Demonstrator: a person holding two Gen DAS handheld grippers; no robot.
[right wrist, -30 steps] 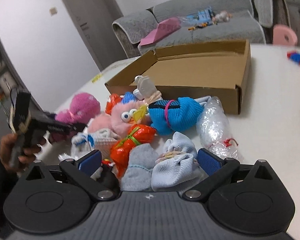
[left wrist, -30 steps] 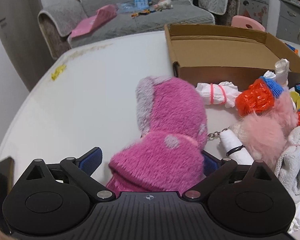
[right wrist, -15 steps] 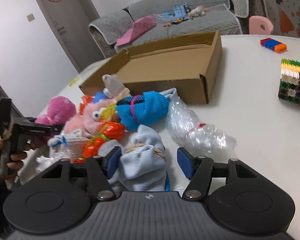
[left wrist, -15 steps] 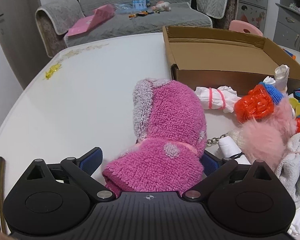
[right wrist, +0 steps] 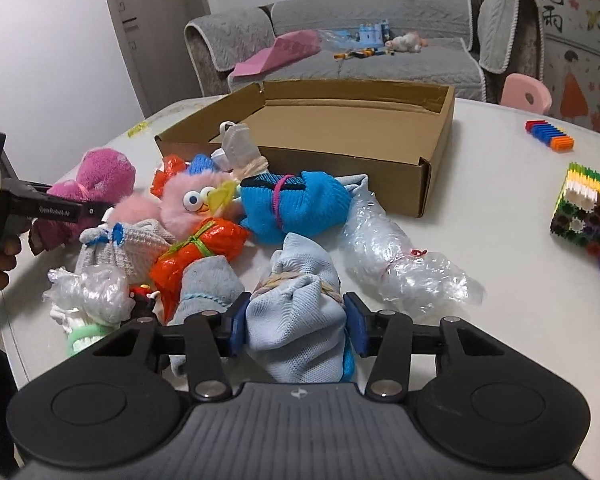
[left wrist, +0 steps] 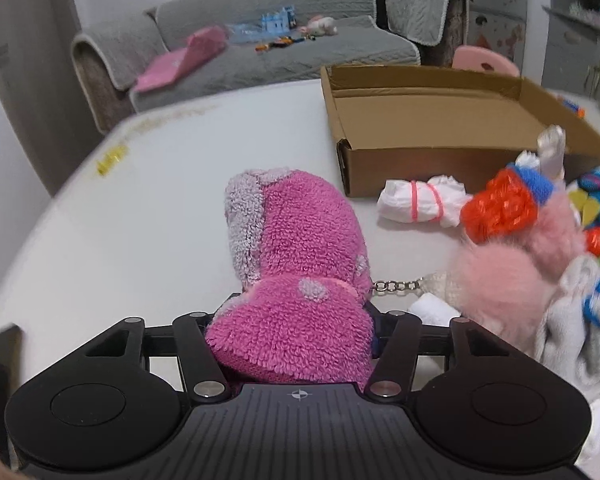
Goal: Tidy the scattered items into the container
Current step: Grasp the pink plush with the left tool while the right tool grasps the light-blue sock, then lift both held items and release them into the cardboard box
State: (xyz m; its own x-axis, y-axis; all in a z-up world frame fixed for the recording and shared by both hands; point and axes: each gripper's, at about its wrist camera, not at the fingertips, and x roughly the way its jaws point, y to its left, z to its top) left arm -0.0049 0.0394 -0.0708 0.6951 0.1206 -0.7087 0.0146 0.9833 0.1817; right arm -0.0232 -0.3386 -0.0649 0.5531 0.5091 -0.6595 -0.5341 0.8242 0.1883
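Cardboard box point(right wrist: 416, 184) beyond the pile; bare table point(left wrist: 140, 216) left of it

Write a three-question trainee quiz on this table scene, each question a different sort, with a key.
1. True or false: the cardboard box already holds some of the bundles.
2. Which bundle sits between the right gripper's fingers? A. orange bundle B. light blue sock bundle C. clear plastic bundle
3. Fill in: the left gripper is around the ____ fuzzy sock.

Key:
1. False; what shows of the box's inside is bare, and the bundles lie on the table in front of it.
2. B; the jaws are closing and the pads already press its sides.
3. Pink; those jaws are closing on it too.
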